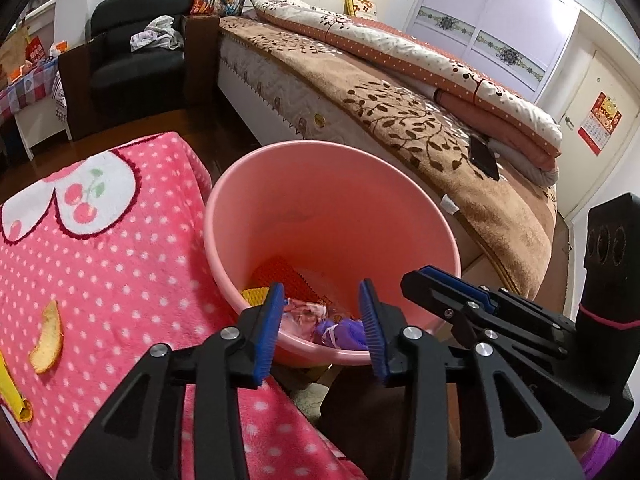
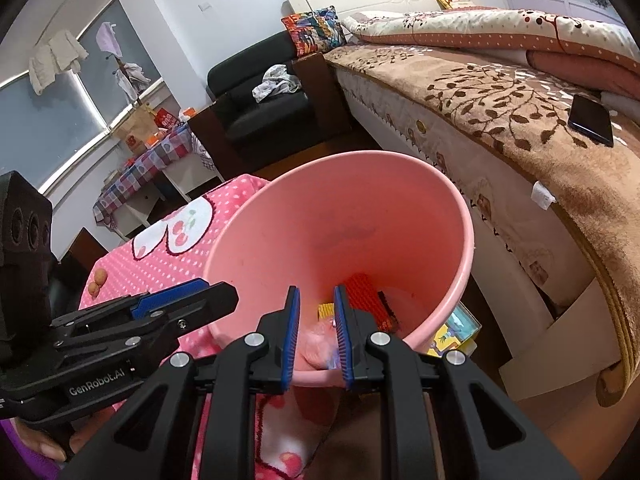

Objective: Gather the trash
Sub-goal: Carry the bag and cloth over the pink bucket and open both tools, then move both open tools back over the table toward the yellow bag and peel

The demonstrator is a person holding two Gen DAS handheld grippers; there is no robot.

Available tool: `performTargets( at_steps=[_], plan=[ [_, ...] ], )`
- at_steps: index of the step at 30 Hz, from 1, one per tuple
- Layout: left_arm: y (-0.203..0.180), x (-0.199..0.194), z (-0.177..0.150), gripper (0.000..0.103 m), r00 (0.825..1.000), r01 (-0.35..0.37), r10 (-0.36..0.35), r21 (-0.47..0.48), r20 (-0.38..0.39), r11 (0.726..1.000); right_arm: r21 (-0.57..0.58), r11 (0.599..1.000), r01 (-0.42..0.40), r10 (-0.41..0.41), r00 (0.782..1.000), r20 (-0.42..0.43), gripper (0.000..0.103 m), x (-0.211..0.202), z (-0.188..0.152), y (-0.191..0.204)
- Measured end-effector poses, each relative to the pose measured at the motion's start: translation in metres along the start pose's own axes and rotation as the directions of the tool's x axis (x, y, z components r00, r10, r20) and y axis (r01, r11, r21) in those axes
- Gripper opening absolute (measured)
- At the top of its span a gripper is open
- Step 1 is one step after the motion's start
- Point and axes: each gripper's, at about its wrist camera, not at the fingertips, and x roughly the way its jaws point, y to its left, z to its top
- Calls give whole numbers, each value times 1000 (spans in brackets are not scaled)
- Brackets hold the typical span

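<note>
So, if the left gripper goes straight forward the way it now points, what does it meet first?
Most likely the trash inside the pink bin: the open left gripper points over the near rim at the purple wrapper and pink wrapper at the bottom. Depth is unclear; the near rim could come first.

Pink plastic bin (image 1: 332, 208) stands upright, tucked right against the pink polka-dot blanket, and inside it there's crumpled pink wrapping (image 1: 304, 316), a purple scrap (image 1: 340, 332), a red textured piece (image 2: 366, 294) and something yellow (image 1: 256, 295). Out on the blanket, an orange peel strip (image 1: 48, 338) lies flat, a yellow wrapper (image 1: 14, 394) near it.
</note>
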Motion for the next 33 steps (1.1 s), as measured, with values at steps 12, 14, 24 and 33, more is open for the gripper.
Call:
performTargets(
  at_steps=[12, 14, 24, 33],
  plan=[
    [5, -28, -7, 39, 995, -64, 63, 19, 77, 998, -4, 1000, -1, 1, 1000, 18, 42, -4, -3, 17],
    [9, -35, -9, 39, 994, -69, 69, 6, 89, 998, -5, 1000, -2, 2, 1000, 30, 46, -8, -5, 21],
    [23, -76, -27, 39, 977, -144, 149, -41, 154, 989, -26, 1000, -15, 17, 997, 75, 54, -28, -21, 55],
    [47, -113, -49, 39, 947, -225, 243, -107, 208, 969, -66, 998, -20, 25, 997, 77, 54, -31, -42, 95]
  ],
)
